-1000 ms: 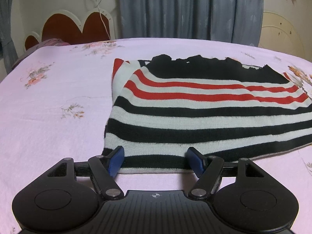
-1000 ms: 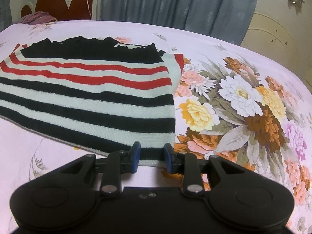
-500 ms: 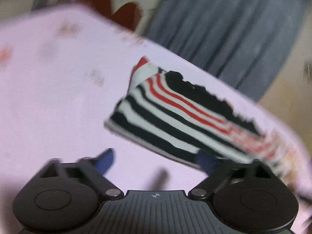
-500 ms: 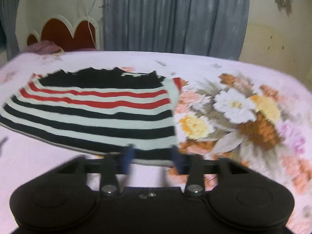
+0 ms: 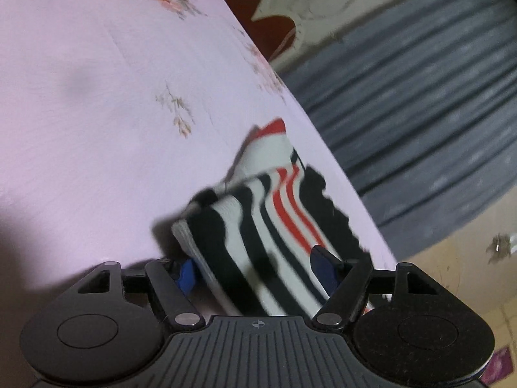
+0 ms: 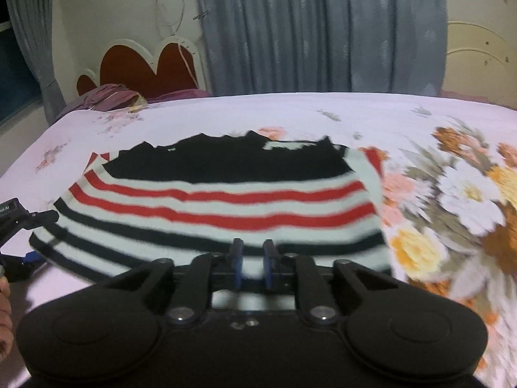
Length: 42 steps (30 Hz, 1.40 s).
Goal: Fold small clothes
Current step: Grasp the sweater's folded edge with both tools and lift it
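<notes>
Striped sweater (image 6: 223, 207) is lying on the bed (image 6: 355, 119). Right tool (image 6: 253, 263), jaws just closing, is pinching the sweater's near hem between its pads. Left tool (image 5: 255, 270), jaws narrowing but released, is straddling the hem's left corner, rolled sideways, pads not visibly pressing.

Left wrist view rolled sideways, close over the striped sweater (image 5: 274, 226); right wrist view level; both share it.

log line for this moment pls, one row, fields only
phase: lifting near hem | right gripper: closing, pinching striped sweater hem | left gripper: closing, fingers straddle hem corner, grip unclear | bed: sweater's far part flat
</notes>
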Motion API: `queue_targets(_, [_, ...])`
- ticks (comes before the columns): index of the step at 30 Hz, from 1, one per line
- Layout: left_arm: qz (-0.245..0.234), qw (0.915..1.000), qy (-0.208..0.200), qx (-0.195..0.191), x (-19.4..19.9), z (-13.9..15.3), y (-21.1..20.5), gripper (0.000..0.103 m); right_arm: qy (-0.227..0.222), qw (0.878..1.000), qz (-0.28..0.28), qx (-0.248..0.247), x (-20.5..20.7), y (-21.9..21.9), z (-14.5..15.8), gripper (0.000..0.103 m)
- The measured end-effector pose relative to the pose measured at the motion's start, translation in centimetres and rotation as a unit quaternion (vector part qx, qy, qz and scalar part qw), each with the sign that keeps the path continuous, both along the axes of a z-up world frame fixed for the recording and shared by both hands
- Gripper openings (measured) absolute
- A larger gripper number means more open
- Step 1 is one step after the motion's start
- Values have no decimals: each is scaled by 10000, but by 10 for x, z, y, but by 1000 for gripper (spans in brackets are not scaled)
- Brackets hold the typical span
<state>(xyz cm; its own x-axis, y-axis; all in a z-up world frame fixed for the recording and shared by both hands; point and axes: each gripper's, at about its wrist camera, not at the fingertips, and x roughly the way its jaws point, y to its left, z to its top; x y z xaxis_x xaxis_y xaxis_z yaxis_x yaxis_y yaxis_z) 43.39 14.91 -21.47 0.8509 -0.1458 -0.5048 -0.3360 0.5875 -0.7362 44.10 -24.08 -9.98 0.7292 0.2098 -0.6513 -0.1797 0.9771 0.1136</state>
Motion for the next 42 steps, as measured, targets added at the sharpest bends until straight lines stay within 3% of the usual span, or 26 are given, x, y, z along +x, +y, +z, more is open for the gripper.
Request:
queue_targets(2, [247,9996,110,-90,5,-2,3,42,37,10000,90,-5,16,11,-2,8])
queue_targets(5, [461,9978,175,-451,10,-12,11,31,72,9997,245,-48,39,32,-4,7])
queue_targets(8, [290,9982,119,-521,13,-13,14,19,118,9993,360,-56,57,51,-7,6])
queue_targets(10, [264,9967,-111,-763,8,-12,19,17,152,9989,444,-88,65,62,-11,6])
queue_targets(12, [170,9973,-289,-654,2,-8,18,17,152,9979,600,-205,69,72,-16,6])
queue_targets(14, [112,9980,-85,-614,4,-18,17,17,353,9956,673,-553,73,81,-33,4])
queue_targets(16, [155,9964,-86,-829,5,-26,20,17,301,9959,623,-575,70,79,-42,3])
queue_targets(21, [88,9975,-123,-685,11,-12,17,17,326,9961,616,-535,66,75,-40,2])
queue_targets(27, [-387,9983,-428,-93,19,41,-8,16,398,9962,649,-428,71,75,-39,2])
queue_targets(29, [-603,9968,-520,42,23,65,-22,16,489,9966,630,-190,76,67,-35,3])
queue_targets(32, [-1043,9910,-713,440,37,105,-66,16,364,9978,294,471,71,34,-17,7])
queue_targets(36, [-1738,9762,-919,920,50,141,-138,16,-7,9956,-217,910,55,-35,10,7])
queue_targets(39, [-2332,9620,-774,1192,60,141,-205,16,-122,9905,-671,1192,44,-96,24,10])
queue_targets(41, [-2667,9529,-544,1336,64,125,-250,17,-134,9867,-894,1349,38,-131,27,13])
queue_targets(42, [-2911,9439,-330,1526,68,109,-277,17,-86,9844,-968,1463,35,-149,27,15])
